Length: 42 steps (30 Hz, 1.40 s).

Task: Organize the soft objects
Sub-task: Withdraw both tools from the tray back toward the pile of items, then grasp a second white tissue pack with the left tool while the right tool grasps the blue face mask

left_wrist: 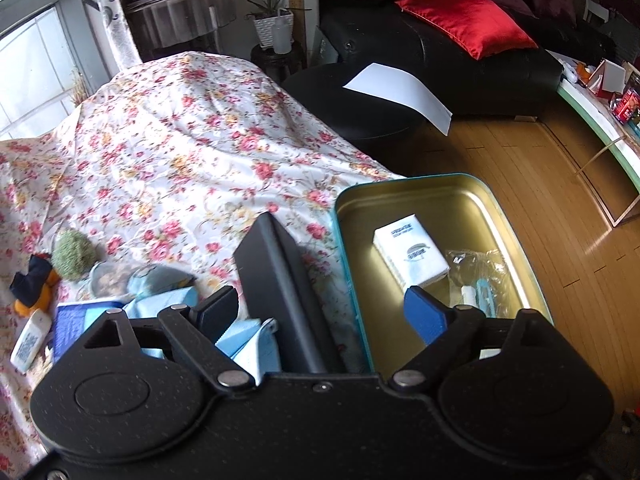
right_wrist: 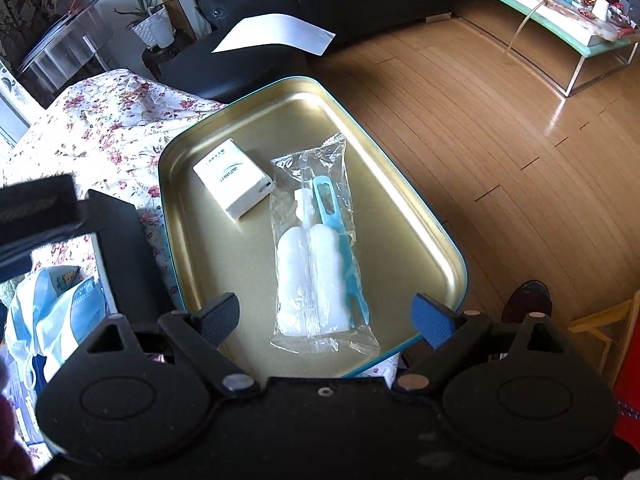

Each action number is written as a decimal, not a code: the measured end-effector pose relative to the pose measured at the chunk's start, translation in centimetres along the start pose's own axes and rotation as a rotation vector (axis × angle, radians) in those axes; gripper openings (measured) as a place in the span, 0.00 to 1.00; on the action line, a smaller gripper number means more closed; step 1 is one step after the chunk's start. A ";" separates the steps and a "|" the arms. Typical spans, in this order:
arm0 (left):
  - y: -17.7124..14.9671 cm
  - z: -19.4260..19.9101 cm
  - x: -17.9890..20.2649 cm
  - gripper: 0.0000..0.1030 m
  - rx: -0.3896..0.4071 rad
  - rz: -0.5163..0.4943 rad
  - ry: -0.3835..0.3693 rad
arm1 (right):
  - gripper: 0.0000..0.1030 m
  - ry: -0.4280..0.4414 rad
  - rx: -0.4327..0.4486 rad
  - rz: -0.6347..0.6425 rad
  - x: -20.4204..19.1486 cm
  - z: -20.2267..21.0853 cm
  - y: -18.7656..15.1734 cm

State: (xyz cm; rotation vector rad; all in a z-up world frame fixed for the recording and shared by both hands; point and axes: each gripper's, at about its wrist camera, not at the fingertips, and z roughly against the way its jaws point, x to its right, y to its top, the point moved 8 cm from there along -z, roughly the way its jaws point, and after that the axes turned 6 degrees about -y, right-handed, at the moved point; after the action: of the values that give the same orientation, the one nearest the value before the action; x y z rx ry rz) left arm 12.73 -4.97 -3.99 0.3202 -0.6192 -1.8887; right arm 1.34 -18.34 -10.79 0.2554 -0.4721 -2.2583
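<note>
Between spread right gripper (right_wrist: 326, 316) jaws: bagged sponge brush (right_wrist: 320, 264) in tin tray (right_wrist: 400, 184), ungripped.

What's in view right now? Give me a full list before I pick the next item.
tin tray: one, gold inside with teal rim, on the floral cover's edge
tissue pack: one, white, in the tray
sponge brush: one, white and blue, bagged in clear plastic, in the tray
floral cover: one, white with red flowers
green plush: one, on the cover
face masks: light blue, count unclear, beside the tray
red cushion: one, on the black sofa
left tongs: open, empty
right tongs: open, empty, over the tray
</note>
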 end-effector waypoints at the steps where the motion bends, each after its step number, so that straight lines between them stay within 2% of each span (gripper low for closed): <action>1: -0.2 0.3 -0.3 0.85 0.001 0.002 0.000 | 0.91 0.002 0.001 0.001 0.0 0.1 -0.1; 6: -1.2 1.8 -2.2 0.88 0.010 0.021 0.011 | 0.91 0.000 0.002 0.008 0.1 0.3 -0.3; 14: -2.7 3.8 -6.7 0.89 0.018 0.066 0.059 | 0.92 -0.001 0.014 0.028 0.2 0.8 -0.8; 30: -5.8 5.6 -19.1 0.89 -0.006 0.188 0.245 | 0.92 -0.005 0.029 0.091 -0.6 1.3 -1.4; 42: -6.2 5.6 -28.8 0.89 -0.012 0.318 0.339 | 0.92 0.068 0.121 0.234 -4.1 3.1 -2.0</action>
State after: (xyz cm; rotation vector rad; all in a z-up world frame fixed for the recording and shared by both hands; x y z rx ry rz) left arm 16.44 24.74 -4.62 0.4915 -0.4020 -1.4902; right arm 1.70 -13.29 -8.62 0.3211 -0.5732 -1.9899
